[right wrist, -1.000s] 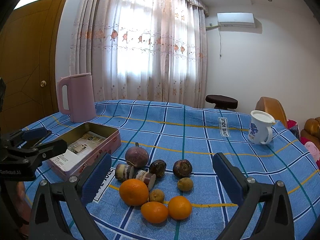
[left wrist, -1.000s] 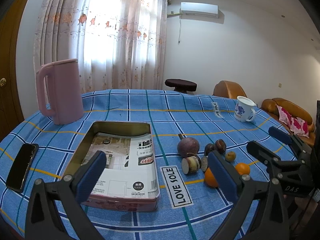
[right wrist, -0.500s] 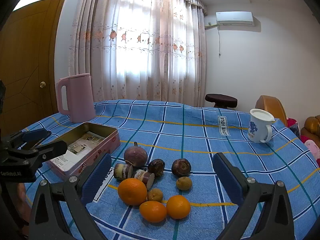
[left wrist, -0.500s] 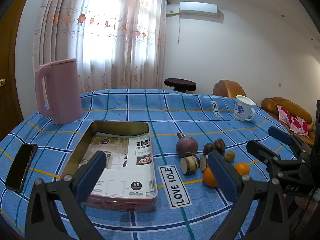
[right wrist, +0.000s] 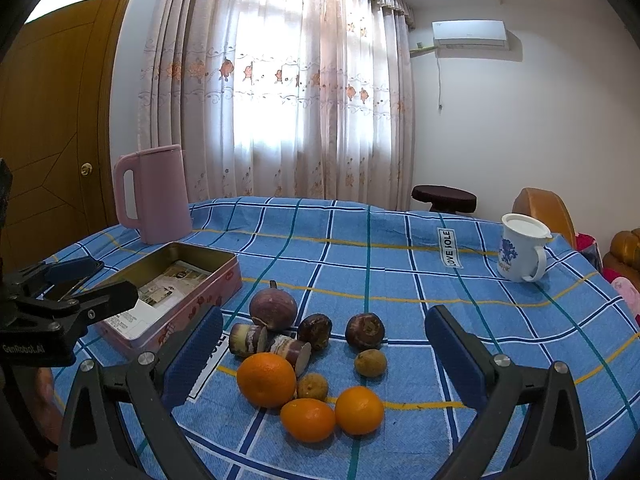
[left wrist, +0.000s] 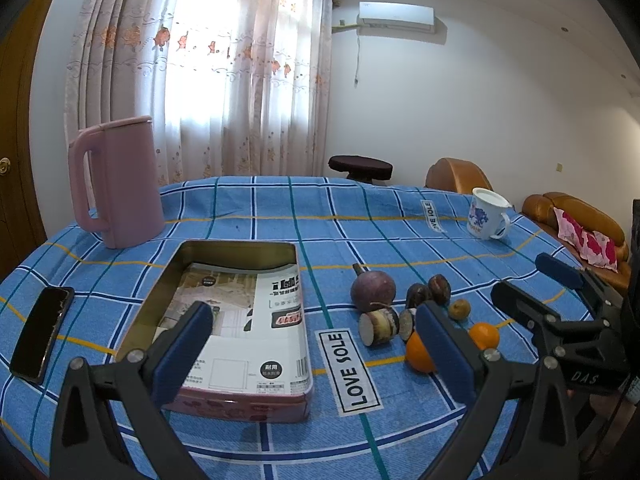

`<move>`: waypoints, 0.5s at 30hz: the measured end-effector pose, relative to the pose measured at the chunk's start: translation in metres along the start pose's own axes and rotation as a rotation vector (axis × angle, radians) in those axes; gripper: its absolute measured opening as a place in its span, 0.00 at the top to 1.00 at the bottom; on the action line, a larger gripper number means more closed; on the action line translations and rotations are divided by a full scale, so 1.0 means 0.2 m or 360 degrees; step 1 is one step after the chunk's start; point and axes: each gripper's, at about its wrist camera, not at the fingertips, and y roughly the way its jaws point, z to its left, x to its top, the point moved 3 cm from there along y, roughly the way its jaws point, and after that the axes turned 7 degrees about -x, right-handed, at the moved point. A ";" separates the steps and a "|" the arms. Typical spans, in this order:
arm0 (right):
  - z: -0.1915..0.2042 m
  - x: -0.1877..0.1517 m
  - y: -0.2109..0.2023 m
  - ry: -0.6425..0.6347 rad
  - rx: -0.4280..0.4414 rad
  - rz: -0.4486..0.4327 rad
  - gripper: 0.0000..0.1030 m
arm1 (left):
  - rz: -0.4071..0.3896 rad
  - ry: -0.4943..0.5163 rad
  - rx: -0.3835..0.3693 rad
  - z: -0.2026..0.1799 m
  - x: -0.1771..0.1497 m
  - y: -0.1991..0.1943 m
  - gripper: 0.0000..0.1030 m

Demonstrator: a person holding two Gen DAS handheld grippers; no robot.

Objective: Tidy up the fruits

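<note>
Nothing is sorted yet, it is judged: the fruits are all gathered on the cloth just beside the tin, in which only paper is seen. The left gripper and right gripper are both held spread wide, nothing between their fingers.

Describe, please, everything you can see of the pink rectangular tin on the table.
The pink rectangular metal tin lies flat and lidless on the blue checked tablecloth, left of the fruit pile. Its corners are rounded, its inner walls dull gold, its outer walls pink with a faint red pattern. Printed paper sheets cover its floor; no fruit is inside. Neither gripper touches it.
</note>
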 end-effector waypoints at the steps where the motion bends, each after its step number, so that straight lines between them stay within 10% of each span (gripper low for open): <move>1: 0.00 0.00 0.00 0.0002 0.0001 -0.0001 0.01 | 0.0000 0.0001 0.0004 0.00 0.00 0.00 0.00; 15: -0.04 -0.03 0.01 0.0009 -0.0038 0.0021 0.01 | 0.0035 0.0023 -0.0018 -0.04 -0.05 0.05 0.00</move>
